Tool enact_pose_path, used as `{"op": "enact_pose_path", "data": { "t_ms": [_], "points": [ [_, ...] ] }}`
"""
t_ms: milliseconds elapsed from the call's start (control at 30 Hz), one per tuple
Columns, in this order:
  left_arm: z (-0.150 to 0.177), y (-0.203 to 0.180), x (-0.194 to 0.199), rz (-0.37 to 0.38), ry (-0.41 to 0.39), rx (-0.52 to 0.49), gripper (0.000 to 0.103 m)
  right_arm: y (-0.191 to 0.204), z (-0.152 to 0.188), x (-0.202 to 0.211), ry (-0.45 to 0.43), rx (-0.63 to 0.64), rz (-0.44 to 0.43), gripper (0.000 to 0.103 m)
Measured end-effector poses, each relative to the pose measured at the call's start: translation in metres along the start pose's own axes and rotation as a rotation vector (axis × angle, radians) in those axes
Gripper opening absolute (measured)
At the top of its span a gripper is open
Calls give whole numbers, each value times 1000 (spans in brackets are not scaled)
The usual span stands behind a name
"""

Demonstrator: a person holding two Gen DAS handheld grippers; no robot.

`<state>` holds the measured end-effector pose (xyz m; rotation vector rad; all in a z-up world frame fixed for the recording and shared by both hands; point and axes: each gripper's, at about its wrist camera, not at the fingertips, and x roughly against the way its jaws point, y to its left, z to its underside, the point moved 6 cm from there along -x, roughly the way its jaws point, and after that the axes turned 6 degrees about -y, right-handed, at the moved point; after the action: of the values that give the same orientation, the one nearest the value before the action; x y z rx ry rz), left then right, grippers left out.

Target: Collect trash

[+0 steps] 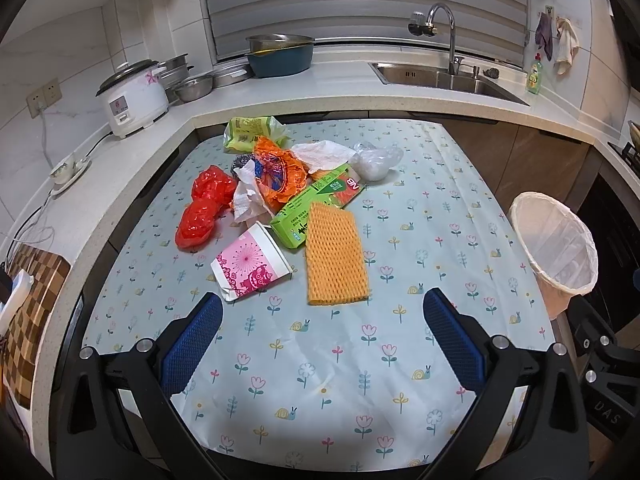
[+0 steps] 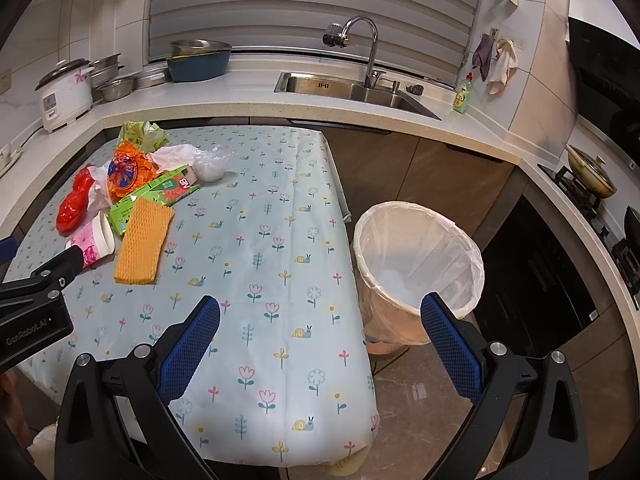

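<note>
Both grippers stand wide open and empty above a table covered with a pale cloth (image 1: 400,208) printed with tulips, flowers and snails. Seen from the left wrist, the left gripper (image 1: 320,340) has its blue textured pads spread apart over bare cloth, just short of the trash heap. From the right wrist, the right gripper (image 2: 320,344) spans the table's right edge, one pad over the cloth and the other in front of the bin (image 2: 418,264).

That bin stands on the floor just beside the table's right side, lined with a thin clear bag.

All the trash lies on the far left part of the table. Nearest the left gripper lie an orange foam net sleeve (image 1: 335,256) and a tipped paper cup (image 1: 250,264) with a pink printed pattern. The sleeve's far end overlaps a green carton (image 1: 316,206) that bears the letters "NB" as seen upside down; its smaller print is too fine to read. Behind these sit a crumpled orange wrapper (image 1: 280,172), white tissue (image 1: 250,200), a red plastic bag (image 1: 204,208), a green packet (image 1: 250,132), another white tissue (image 1: 324,154) and a clear plastic bag (image 1: 376,162).

In the right wrist view the left gripper's black body enters at the left edge, printed "GenRobot.AI".
</note>
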<state>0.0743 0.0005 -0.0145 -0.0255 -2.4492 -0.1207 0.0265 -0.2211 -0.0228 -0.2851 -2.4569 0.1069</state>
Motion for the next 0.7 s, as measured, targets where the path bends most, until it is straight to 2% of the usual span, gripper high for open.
{"op": "enact_pose_path", "data": {
  "t_ms": [400, 700],
  "points": [
    [-5, -5, -8, 6, -31, -7, 96, -4, -8, -9, 0, -18, 11, 96],
    [-3, -1, -28, 18, 1, -5, 96, 6, -14, -26, 9, -2, 10, 96]
  ]
}}
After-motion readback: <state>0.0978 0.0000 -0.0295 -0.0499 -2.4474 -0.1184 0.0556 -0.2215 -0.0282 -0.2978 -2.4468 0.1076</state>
